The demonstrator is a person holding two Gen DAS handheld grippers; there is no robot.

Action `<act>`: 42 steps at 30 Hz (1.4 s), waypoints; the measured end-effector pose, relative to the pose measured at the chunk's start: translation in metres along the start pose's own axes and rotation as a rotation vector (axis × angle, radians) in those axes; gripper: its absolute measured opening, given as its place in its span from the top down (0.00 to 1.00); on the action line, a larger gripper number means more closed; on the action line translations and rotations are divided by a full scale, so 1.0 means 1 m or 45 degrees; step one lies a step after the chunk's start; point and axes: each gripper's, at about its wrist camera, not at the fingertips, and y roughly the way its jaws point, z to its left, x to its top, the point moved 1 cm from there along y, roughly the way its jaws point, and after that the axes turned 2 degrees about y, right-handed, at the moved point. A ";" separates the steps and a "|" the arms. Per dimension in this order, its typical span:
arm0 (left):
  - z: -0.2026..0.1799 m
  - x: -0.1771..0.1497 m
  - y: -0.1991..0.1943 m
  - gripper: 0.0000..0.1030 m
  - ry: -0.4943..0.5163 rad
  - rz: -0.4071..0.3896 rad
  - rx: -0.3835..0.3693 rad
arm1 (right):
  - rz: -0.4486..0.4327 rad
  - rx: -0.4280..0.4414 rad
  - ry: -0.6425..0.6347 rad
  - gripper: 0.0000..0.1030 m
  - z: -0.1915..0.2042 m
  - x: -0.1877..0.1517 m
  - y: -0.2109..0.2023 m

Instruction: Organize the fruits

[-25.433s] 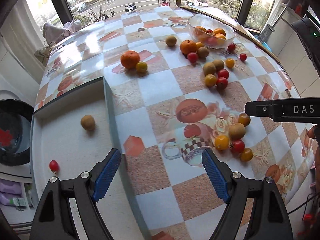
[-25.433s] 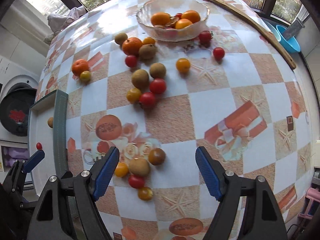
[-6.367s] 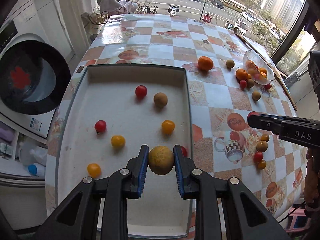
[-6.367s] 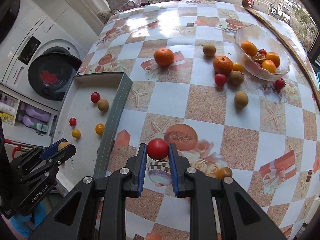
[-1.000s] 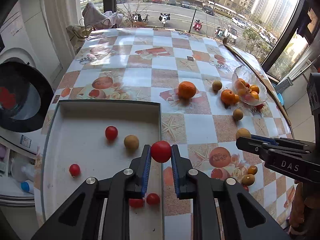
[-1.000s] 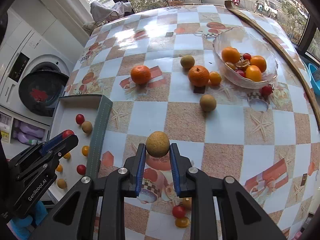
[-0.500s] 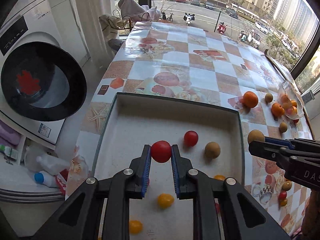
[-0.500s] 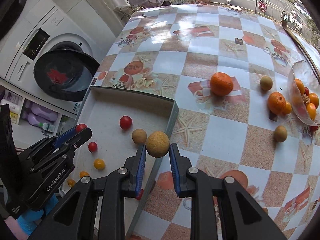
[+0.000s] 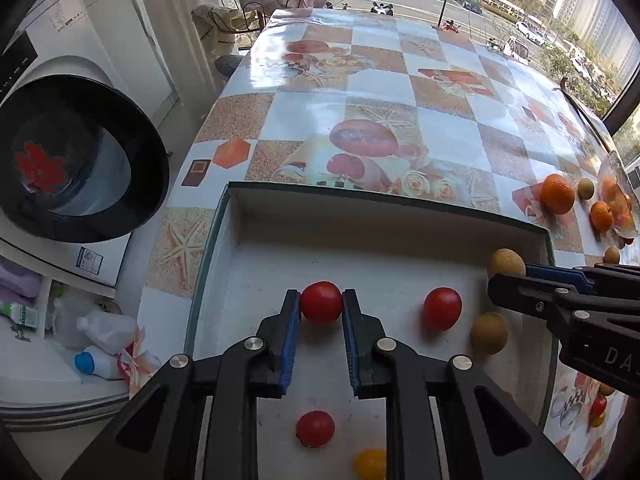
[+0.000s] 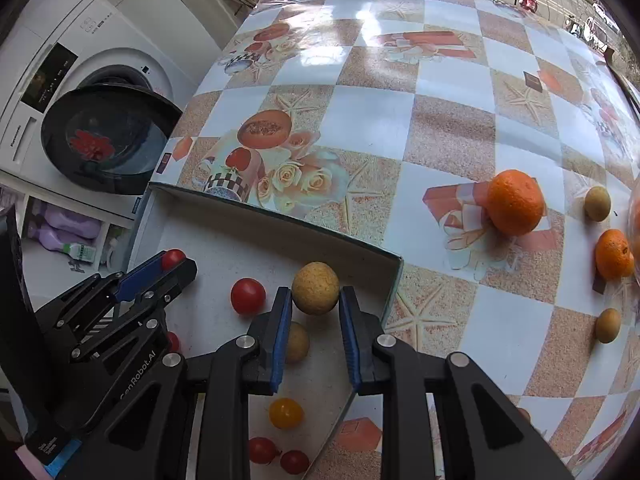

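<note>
Now both grippers hover over the white tray (image 9: 248, 216): left gripper (image 9: 321, 312) is clamped on a red cherry tomato (image 9: 321, 302), right gripper (image 10: 315, 300) is clamped on a tan round fruit (image 10: 315, 288), w/ more tomatoes lying below.

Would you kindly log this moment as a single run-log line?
left claw: shut on red tomato | right claw: shut on tan fruit | both over white tray | release: not yet
</note>
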 end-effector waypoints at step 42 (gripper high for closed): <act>0.011 -0.097 -0.092 0.00 -0.083 0.123 0.140 | 0.087 -0.197 -0.097 0.00 0.021 -0.098 -0.066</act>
